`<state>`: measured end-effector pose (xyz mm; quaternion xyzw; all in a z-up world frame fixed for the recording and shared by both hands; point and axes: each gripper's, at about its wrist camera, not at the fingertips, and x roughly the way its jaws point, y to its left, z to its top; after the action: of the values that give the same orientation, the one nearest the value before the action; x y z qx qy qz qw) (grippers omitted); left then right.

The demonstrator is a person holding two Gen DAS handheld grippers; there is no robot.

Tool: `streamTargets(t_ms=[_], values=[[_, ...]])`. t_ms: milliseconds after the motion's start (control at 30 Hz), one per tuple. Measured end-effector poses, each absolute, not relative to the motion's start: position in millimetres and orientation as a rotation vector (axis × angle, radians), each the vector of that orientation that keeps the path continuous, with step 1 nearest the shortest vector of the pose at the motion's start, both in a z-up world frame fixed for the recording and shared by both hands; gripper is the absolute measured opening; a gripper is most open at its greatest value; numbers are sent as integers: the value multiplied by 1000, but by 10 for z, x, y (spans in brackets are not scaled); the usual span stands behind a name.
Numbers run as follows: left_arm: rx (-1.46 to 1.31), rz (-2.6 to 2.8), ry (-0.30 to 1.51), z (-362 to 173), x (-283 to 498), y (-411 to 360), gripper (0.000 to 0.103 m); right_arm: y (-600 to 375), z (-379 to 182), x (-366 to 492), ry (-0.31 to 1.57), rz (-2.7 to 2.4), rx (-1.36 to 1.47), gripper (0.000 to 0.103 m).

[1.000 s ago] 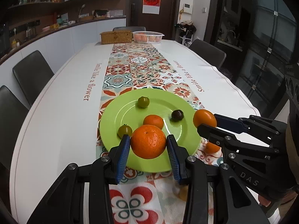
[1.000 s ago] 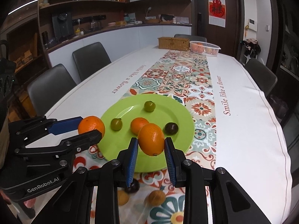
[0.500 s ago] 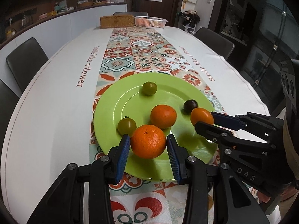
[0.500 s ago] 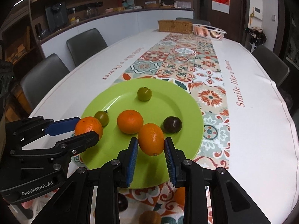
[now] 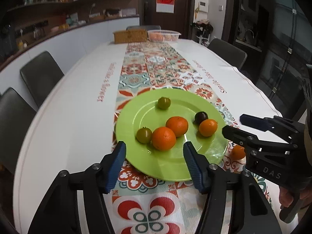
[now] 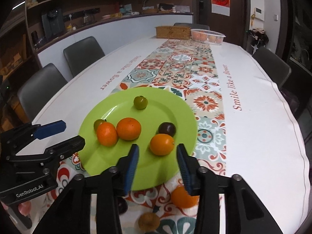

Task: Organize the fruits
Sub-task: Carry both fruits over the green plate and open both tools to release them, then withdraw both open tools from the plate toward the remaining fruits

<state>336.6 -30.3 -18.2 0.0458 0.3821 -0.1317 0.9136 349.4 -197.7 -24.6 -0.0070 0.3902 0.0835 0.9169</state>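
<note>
**Both grippers released over the green plate**

The left gripper (image 5: 154, 156) stands with its jaws spread wide at the lower centre of its own view, holding nothing. Just beyond its blue pads a mandarin (image 5: 164, 138) rests on the green plate (image 5: 171, 167), touching a second mandarin (image 5: 177, 126) behind it and a green tomato (image 5: 144, 135) to its left. Another green tomato (image 5: 164, 103) sits alone toward the plate's far rim.

The right gripper (image 6: 157, 160) is likewise released, jaws apart at the lower middle of its view, with a smaller orange fruit (image 6: 161, 144) lying free on the plate just ahead of the gap. Right behind that fruit sits a dark purple fruit (image 6: 167, 128).

Below the plate's near edge, on the patterned runner (image 6: 206, 101) that covers the counter (image 6: 259, 120), a loose mandarin (image 6: 183, 198) is partly hidden by the right gripper's finger, and a brown round fruit (image 6: 149, 221) lies at the bottom of the frame.

At the counter's far end, upper centre of the frame, are a wicker box (image 6: 173, 32) and a white basket (image 6: 207, 36).
</note>
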Motion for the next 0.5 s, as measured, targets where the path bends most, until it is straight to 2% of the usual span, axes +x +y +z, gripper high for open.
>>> streamTargets(t_ms=[200, 500], values=[[101, -256, 743, 36, 3106, -309, 73, -1993, 4, 3153, 720, 134, -61, 59], [151, -211, 693, 236, 2655, -380, 78, -2012, 253, 2718, 653, 163, -100, 71]])
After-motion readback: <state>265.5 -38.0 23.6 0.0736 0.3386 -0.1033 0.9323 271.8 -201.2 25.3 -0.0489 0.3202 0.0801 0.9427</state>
